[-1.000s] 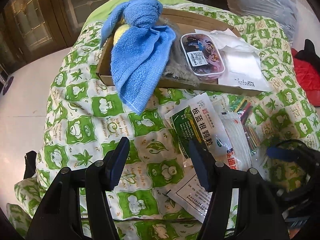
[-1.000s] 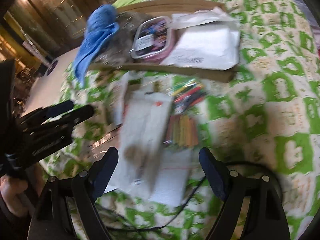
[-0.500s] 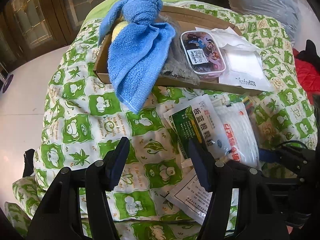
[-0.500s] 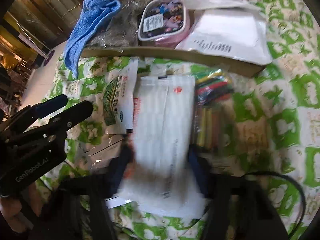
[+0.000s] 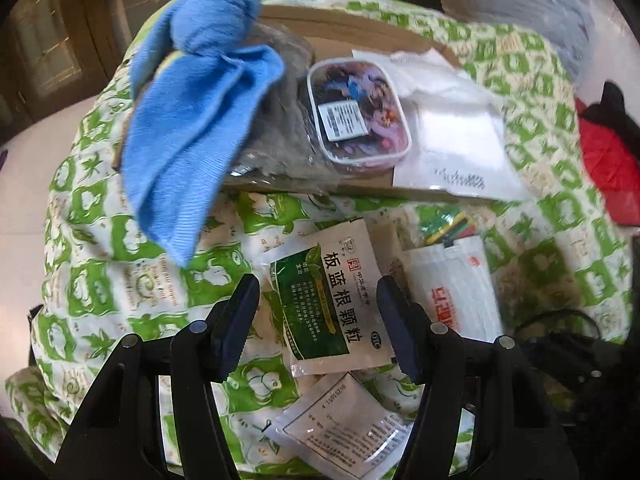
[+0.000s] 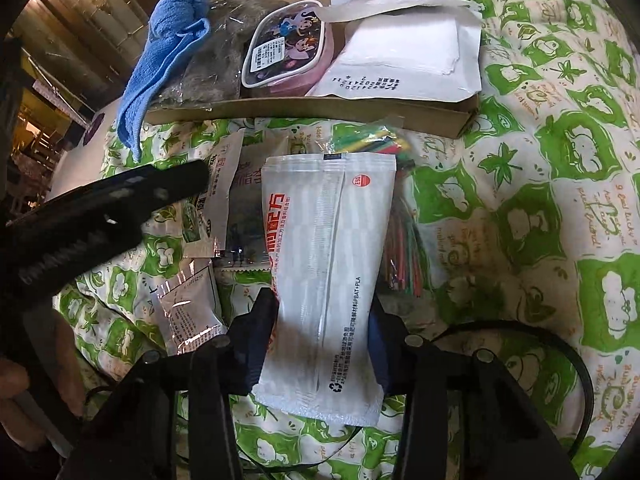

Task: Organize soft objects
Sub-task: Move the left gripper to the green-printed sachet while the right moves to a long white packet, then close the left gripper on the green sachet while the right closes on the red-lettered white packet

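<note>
Right tongs (image 6: 324,344) have just closed on white pouch (image 6: 328,264); coloured sticks (image 6: 400,248) just beside. Left tongs (image 5: 320,320) wide over green sachet (image 5: 332,300).

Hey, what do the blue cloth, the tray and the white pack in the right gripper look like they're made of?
Blue cloth: soft terry or knit fabric, matte, fuzzy ribbed surface, drapes limply.
Tray: brown cardboard, matte, with raw cut edges.
White pack: thin plastic film, probably, semi-glossy, with a sealed back seam and crimped ends; it dents where the right gripper, whose jaws have just been closing, squeezes it.
</note>
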`<state>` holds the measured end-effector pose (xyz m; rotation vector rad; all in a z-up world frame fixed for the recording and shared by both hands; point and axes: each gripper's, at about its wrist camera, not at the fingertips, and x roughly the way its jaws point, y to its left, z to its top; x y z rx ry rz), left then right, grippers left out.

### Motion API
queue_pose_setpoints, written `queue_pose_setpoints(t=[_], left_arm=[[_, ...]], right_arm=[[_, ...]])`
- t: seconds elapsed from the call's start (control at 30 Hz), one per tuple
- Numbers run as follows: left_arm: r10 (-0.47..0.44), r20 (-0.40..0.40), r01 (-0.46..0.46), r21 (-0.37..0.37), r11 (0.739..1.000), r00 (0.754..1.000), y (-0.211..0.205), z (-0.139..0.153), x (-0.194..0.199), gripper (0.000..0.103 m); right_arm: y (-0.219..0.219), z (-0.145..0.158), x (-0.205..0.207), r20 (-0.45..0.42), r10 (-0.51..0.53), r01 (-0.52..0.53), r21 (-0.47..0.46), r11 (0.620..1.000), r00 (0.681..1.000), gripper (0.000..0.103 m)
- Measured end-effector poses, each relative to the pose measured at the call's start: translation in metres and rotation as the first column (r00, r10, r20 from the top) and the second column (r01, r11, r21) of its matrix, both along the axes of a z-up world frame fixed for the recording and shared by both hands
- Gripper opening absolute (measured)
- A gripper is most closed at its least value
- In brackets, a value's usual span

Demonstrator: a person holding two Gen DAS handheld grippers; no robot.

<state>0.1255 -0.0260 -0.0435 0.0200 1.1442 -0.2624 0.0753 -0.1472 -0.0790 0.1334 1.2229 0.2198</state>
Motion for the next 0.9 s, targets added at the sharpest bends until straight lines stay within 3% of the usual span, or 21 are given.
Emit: queue_pose_setpoints(t=[0.1,0.13,0.17,0.37,0.47,0.53,0.9], left_arm=[[0.011,-0.029,-0.011,0.007,1.000,1.000,0.002,-0.013,0.007,0.065],[0.019,-0.038,-0.019,-0.002,1.000,0.999,0.004,-0.015,0.009,0.075],[0.023,-0.042,-0.023,-0.005,1.000,0.999,0.004,-0.017,0.010,0.078],[0.002,-0.041,-0.002,-0.013,1.000,0.999,0.002,-0.018,0.002,0.078],[-0.013,-0.049,0.014,0.035,0.999,0.999,-0.003,-0.022,-0.002,0.078],[-0.012,-0.060,0.014,0.028,1.000,0.998,-0.003,-0.024,0.000,0.078],[0.036,-0.136,-0.051,-0.105,0.993,0.990,0.025,-0.034,0.009,0.078]], right_arm=[[-0.001,0.000,-0.001,0.000,-0.002,0.002,0.004,1.000,1.000,0.043],[-0.005,0.001,-0.005,0.001,-0.002,0.002,0.004,1.000,1.000,0.043],[-0.011,0.001,-0.007,0.001,-0.001,0.001,0.004,1.000,1.000,0.044],[-0.007,0.000,-0.005,0.001,-0.005,0.005,0.012,1.000,1.000,0.044],[-0.007,0.000,-0.004,0.001,-0.005,0.005,0.015,1.000,1.000,0.044],[-0.008,0.001,-0.004,0.002,-0.005,0.005,0.016,1.000,1.000,0.044],[-0.010,0.000,-0.004,0.001,-0.008,0.008,0.023,1.000,1.000,0.044]])
